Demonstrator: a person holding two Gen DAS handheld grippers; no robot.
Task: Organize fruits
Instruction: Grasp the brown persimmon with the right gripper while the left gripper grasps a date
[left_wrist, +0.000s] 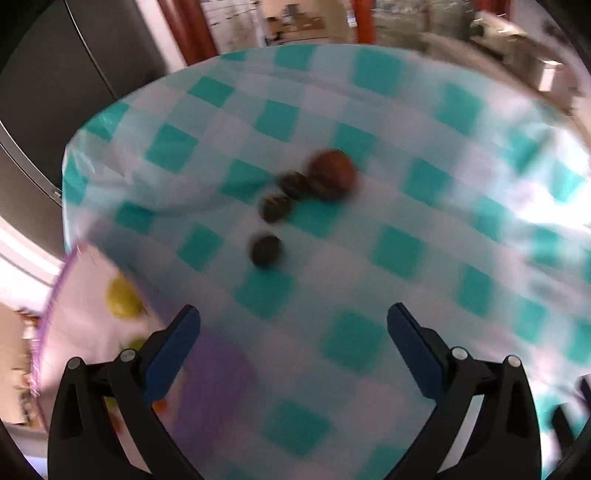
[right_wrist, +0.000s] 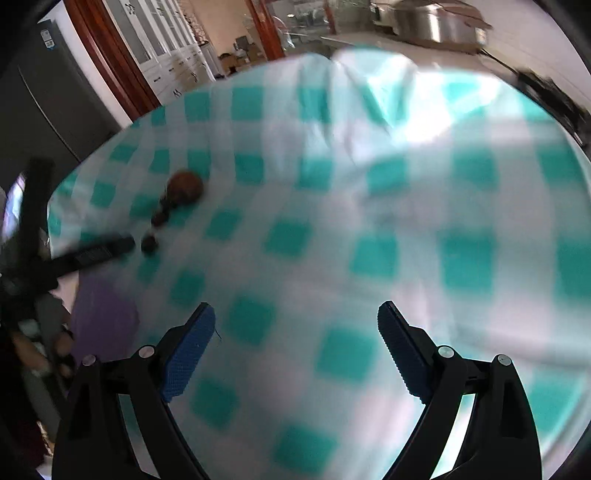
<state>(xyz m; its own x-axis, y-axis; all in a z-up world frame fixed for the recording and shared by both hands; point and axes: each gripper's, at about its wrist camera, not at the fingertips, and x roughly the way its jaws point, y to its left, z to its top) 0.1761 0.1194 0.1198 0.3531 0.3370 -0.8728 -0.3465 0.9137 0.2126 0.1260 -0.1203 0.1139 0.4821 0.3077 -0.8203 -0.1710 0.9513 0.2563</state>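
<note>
Nearest the lens, the left gripper (left_wrist: 293, 321) hangs with its blue fingers (left_wrist: 173, 350) wide apart and nothing between them, over a teal-and-white checked tablecloth (left_wrist: 391, 251). At far left lies a purple-edged plate (left_wrist: 59, 295) printed with fruit pictures; no writing is legible through the blur. Mid-table sit four fruits: three small dark ones (left_wrist: 266, 249) in a line, then one larger reddish-brown fruit (left_wrist: 332, 173) touching the farthest. The right gripper (right_wrist: 295, 321) is likewise spread open and empty.
</note>
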